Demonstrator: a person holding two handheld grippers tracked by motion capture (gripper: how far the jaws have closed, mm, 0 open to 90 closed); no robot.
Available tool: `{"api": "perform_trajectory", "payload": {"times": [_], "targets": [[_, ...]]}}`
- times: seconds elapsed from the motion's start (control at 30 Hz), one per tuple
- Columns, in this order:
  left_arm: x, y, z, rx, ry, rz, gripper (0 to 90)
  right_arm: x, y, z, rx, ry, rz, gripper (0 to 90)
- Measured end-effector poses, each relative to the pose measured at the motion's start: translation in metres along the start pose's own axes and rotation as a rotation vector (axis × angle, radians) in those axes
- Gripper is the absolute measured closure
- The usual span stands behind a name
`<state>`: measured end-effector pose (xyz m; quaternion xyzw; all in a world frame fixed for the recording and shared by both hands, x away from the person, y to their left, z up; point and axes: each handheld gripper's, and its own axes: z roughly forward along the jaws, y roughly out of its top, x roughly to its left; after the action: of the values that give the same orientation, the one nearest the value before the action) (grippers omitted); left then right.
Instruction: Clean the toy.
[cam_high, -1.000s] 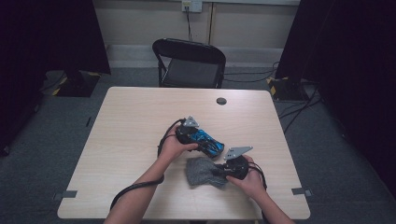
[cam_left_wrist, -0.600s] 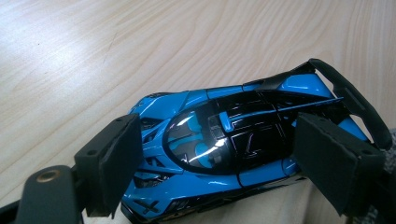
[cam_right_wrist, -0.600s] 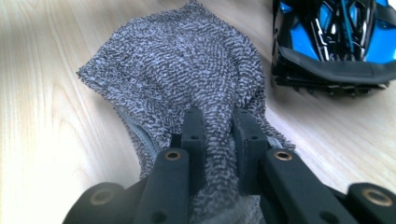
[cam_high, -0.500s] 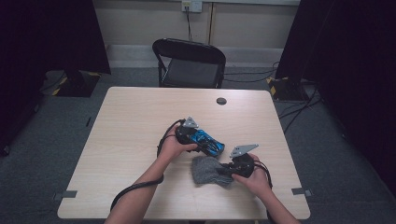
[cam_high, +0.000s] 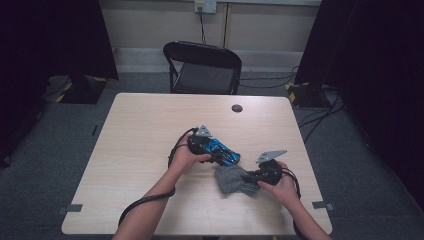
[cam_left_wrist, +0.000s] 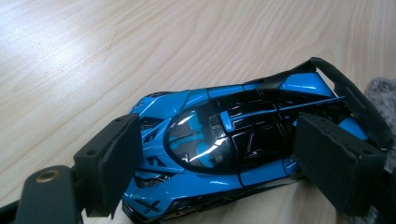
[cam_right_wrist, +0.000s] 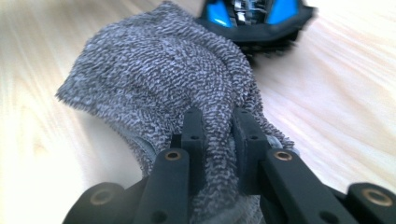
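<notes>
Gripping one blue toy car in left claw, right claw pinching one grey cloth.

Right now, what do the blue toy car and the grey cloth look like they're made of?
Blue toy car: glossy painted plastic or die-cast metal, hard to tell which; sharp highlights run along its shell and dark canopy. Grey cloth: soft terry or microfibre, matte, with a looped nubby pile and limp folds.
</notes>
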<state>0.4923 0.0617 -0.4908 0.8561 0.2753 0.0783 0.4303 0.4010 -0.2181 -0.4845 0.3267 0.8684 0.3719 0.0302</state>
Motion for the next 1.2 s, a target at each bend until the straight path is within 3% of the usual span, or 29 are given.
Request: {"api": "perform_trajectory", "payload": {"times": [0.13, 0.23, 0.5, 1.2], "targets": [[0.000, 0.000, -0.001, 0.004, 0.001, 0.004, 16.4, -0.009, -0.001, -0.005, 0.005, -0.024, 0.019, 76.8], [0.001, -0.001, -0.002, 0.026, 0.015, 0.033, 17.8, -0.021, -0.002, -0.009, 0.002, -0.044, 0.049, 76.8], [0.002, -0.001, -0.003, 0.036, 0.017, 0.041, 18.0, -0.037, 0.002, -0.011, -0.003, -0.085, 0.091, 76.8], [0.001, -0.002, -0.003, 0.035, 0.022, 0.047, 17.9, -0.062, 0.008, -0.014, -0.015, -0.175, 0.192, 76.8]]}}
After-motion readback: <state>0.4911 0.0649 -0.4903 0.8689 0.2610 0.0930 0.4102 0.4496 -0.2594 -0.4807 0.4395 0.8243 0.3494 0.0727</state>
